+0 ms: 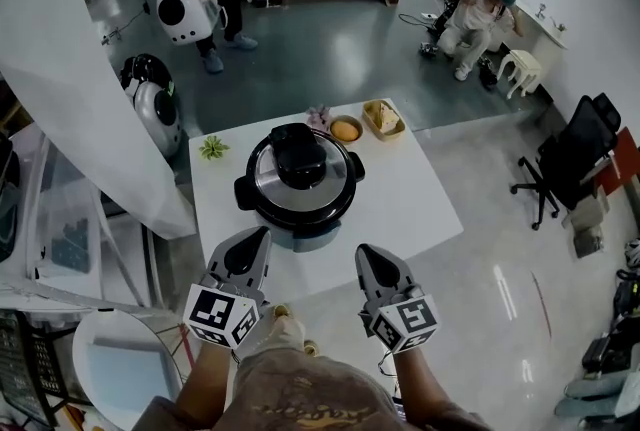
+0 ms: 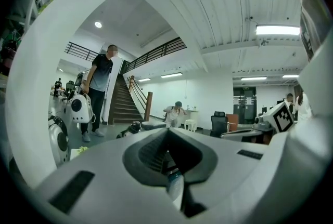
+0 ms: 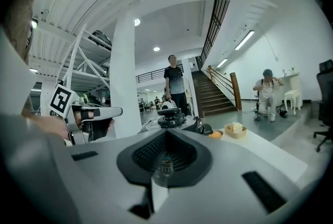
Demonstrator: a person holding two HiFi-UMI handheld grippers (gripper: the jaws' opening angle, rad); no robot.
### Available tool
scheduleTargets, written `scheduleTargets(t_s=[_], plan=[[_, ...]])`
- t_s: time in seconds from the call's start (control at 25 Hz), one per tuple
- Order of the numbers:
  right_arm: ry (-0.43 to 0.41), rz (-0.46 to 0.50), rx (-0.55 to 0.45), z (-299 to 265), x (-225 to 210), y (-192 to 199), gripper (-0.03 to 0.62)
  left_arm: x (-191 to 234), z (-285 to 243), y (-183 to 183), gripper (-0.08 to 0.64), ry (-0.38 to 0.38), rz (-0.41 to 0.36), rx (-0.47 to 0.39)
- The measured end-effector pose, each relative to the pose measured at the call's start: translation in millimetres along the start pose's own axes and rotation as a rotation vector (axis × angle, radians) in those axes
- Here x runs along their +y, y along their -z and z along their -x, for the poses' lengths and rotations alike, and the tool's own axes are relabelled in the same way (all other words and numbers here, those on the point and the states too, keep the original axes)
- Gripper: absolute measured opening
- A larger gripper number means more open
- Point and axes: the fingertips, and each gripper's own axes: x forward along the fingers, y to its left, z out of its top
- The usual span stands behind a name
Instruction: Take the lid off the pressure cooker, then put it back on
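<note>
Our left gripper (image 1: 262, 233) and right gripper (image 1: 362, 249) each have their jaws pressed fully together, with nothing held and nothing touched. The pressure cooker (image 1: 298, 187) stands on the white table (image 1: 425, 209) just ahead of both fingertips and between them, with its lid (image 1: 298, 157) on.

No legible text, brand, number or sign is found in any view; only coded square markers (image 1: 213, 310) are noted on the left gripper (image 1: 262, 235) and right gripper (image 1: 363, 252), bearing no characters.
</note>
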Motion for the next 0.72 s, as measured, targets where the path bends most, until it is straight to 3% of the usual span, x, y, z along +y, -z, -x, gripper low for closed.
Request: scheduleTargets(t_s=[0.72], plan=[[0.019, 0.011, -0.036, -81, -24, -34, -0.005, 50, -59, -17, 0.005, 0.054, 0.009, -0.007]])
